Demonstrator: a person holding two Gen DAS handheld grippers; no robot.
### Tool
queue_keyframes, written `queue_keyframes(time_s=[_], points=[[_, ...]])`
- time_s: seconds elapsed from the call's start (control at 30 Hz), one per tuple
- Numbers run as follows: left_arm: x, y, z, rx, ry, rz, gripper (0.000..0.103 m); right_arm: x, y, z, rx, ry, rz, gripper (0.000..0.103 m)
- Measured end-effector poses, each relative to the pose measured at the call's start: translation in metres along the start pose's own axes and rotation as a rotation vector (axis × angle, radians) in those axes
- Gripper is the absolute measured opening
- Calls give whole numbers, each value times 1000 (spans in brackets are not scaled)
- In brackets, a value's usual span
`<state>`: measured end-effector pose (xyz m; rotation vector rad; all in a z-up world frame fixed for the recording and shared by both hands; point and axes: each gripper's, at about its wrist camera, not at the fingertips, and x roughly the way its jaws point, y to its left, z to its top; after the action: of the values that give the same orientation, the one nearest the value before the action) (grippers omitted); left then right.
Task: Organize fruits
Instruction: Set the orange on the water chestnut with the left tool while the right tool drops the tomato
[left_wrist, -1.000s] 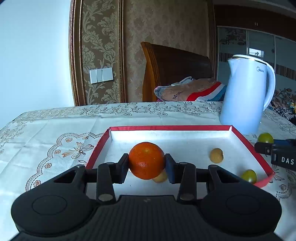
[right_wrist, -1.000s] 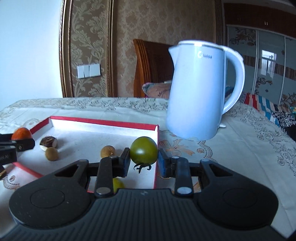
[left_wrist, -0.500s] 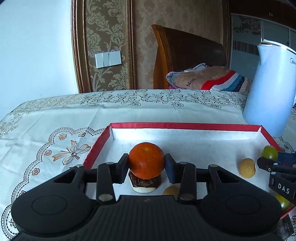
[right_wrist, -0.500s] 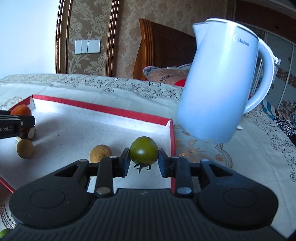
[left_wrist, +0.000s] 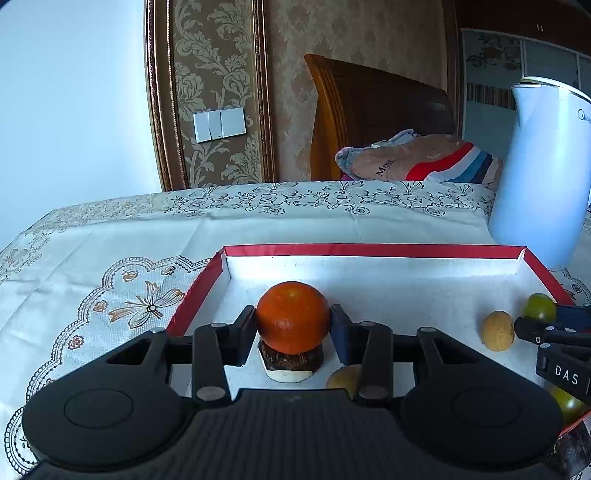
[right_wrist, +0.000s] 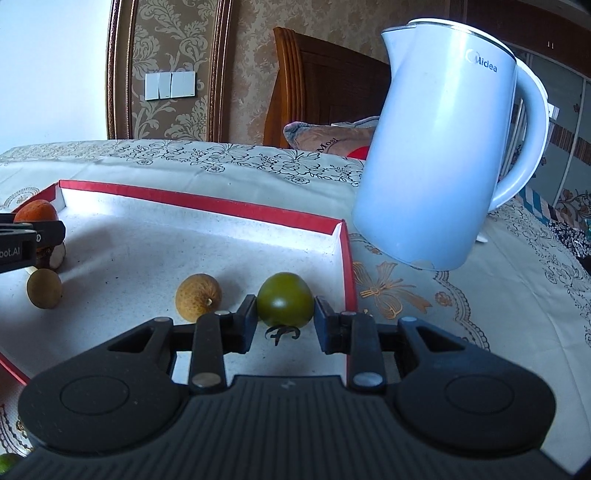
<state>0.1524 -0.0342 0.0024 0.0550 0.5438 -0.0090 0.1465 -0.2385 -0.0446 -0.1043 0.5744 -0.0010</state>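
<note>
Inside the red-edged tray (left_wrist: 207, 280), near its left wall, the left gripper (left_wrist: 293, 334) clamps an orange (left_wrist: 292, 316) just above a brown-capped piece (left_wrist: 290, 363), with bare white floor open behind it up to the far wall. Further right, past a tan fruit (right_wrist: 198, 297), the right gripper (right_wrist: 285, 320) pinches a green tomato (right_wrist: 284, 299) close to the tray's right wall; a white kettle (right_wrist: 439, 155) stands on the tablecloth (right_wrist: 480, 314) just outside that corner.
</note>
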Motion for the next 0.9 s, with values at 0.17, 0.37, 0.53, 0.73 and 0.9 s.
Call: queue_keyframes(time_s=[0.17, 0.37, 0.53, 0.73, 0.9], points=[[-1, 1, -3, -1, 5, -1, 42, -4, 0, 0, 3, -5, 27, 47], [-3, 2, -5, -7, 7, 1, 48, -11, -1, -1, 17, -25, 40, 67], [-5, 3, -7, -10, 4, -4, 55, -14, -2, -1, 26, -29, 51, 70], [-11, 3, -9, -6, -23, -7, 60, -18, -2, -2, 32, -39, 62, 76], [-14, 5, -11, -15, -21, -3, 60, -23, 0, -2, 30, -49, 71, 83]])
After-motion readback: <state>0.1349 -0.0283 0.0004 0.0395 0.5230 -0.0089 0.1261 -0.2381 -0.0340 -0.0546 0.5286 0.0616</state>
